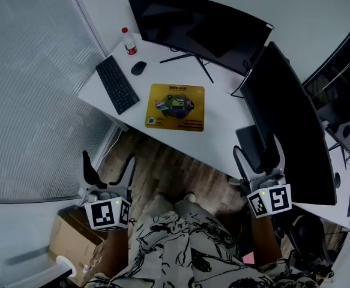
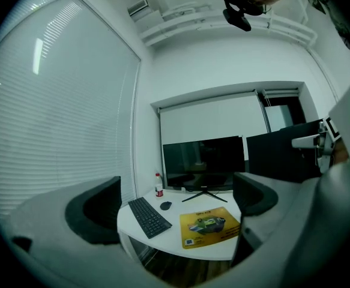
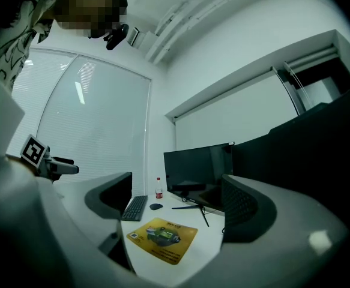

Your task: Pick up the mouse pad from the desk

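Your right gripper [image 3: 176, 194] points level at the desk [image 3: 209, 245], jaws wide apart and gripping nothing. Between them, well ahead, there's the yellow pad [image 3: 162, 239], flat by the desk's near edge and skewed to it. The keyboard [image 3: 134, 207] runs along the left edge, and the mouse [image 3: 155, 206] sits just right of its far end. A bottle [image 3: 158, 189] stands upright at the far left corner. One monitor [image 3: 196, 167] lines the back edge, and another [image 3: 295, 155] looms dark on the right.
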{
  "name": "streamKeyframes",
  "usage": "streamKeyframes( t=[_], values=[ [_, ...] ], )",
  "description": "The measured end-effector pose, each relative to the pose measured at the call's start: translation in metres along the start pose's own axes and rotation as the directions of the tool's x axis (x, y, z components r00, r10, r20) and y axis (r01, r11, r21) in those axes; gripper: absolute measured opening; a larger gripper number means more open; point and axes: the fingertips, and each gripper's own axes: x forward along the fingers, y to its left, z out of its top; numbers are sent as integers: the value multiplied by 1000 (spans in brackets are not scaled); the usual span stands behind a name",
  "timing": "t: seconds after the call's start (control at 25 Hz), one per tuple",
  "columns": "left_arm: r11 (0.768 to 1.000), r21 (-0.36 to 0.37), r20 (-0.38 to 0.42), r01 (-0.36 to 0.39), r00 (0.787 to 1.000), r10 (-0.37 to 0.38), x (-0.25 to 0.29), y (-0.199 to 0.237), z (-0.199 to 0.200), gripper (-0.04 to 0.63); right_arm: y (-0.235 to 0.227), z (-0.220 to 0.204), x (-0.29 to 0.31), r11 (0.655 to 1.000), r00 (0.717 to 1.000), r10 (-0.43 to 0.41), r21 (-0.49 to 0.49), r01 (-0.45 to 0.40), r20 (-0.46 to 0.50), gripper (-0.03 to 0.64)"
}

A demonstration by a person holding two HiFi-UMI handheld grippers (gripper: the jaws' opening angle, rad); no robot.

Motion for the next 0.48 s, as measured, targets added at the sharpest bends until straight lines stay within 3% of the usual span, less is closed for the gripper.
streamKeyframes(
  t=[0.48],
  values=[
    [1000, -11, 3, 3, 1000, -3, 57, 26, -10, 571, -7, -10, 58, 1000, 1000, -5, -7, 5, -13, 459]
  ],
)
